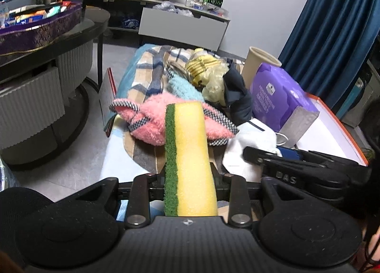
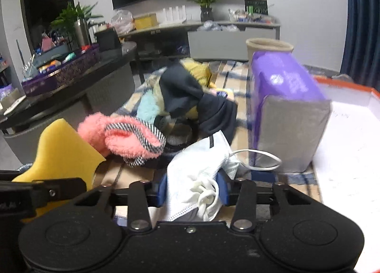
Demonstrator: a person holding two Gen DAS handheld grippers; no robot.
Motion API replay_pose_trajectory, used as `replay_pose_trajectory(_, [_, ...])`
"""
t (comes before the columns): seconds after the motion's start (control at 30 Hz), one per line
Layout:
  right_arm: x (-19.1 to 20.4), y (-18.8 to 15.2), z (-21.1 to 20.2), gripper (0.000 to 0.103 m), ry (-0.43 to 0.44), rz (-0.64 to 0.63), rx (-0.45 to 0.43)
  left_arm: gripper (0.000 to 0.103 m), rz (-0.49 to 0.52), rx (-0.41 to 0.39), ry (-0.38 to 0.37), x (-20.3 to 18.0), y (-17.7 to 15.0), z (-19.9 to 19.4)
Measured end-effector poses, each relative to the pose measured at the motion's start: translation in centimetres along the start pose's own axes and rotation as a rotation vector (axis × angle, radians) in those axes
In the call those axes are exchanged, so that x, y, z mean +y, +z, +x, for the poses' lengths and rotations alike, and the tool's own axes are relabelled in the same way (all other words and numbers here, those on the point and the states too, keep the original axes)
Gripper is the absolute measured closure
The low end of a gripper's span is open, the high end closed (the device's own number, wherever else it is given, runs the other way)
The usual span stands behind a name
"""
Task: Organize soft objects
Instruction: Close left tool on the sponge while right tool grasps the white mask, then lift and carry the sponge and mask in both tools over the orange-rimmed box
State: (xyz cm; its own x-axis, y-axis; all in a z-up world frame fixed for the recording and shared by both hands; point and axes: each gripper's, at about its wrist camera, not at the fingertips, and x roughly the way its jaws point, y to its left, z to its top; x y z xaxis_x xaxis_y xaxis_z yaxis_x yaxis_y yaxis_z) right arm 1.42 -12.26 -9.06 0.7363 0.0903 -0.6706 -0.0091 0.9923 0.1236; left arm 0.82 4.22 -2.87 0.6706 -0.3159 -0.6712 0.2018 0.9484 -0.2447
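- The sponge (image 1: 190, 156), yellow with a green scouring side, is pinched upright between the fingers of the left gripper (image 1: 190, 177), standing out forward above the pile of soft things.
- The right gripper (image 2: 193, 192) has its blue-padded fingers (image 2: 224, 187) on either side of a white face mask (image 2: 197, 177); they reach its sides, but whether they press it cannot be told.
- The mask's ear loop (image 2: 263, 161) trails toward the purple tissue pack (image 2: 285, 97).
- Just beyond the sponge lies a pink fluffy cloth (image 1: 152, 120) with checked trim, on the plaid-covered worktop (image 1: 142, 154).
- Behind it lie a light blue fuzzy cloth (image 1: 182, 85), a yellow striped piece (image 1: 201, 66) and a dark garment (image 1: 237, 92), heaped together.
- An orange-rimmed white box (image 2: 344, 144) sits to the right, just beside the tissue pack.
- A beige cylinder (image 1: 256, 63) stands behind the pack.
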Motion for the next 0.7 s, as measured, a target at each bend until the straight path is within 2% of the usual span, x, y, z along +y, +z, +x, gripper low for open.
replay_pose_trajectory(0.2, [-0.9,0.7,-3.7,0.056,-0.006,-0.038,-0.101,0.071,0.013,-0.029,-0.003,-1.1,0.6,-0.4])
replay_pose_trajectory(0.43, [-1.4,1.6,-7.5,0.056,-0.042,-0.09,-0.165,0.071,0.054,-0.065,0.01,-3.0,2.1,-0.6])
replay_pose_trajectory(0.7, [-1.5,4.0,-9.4,0.056,-0.055,-0.113,-0.239,0.071,0.072,-0.107,0.022,-4.3,4.6,-0.6])
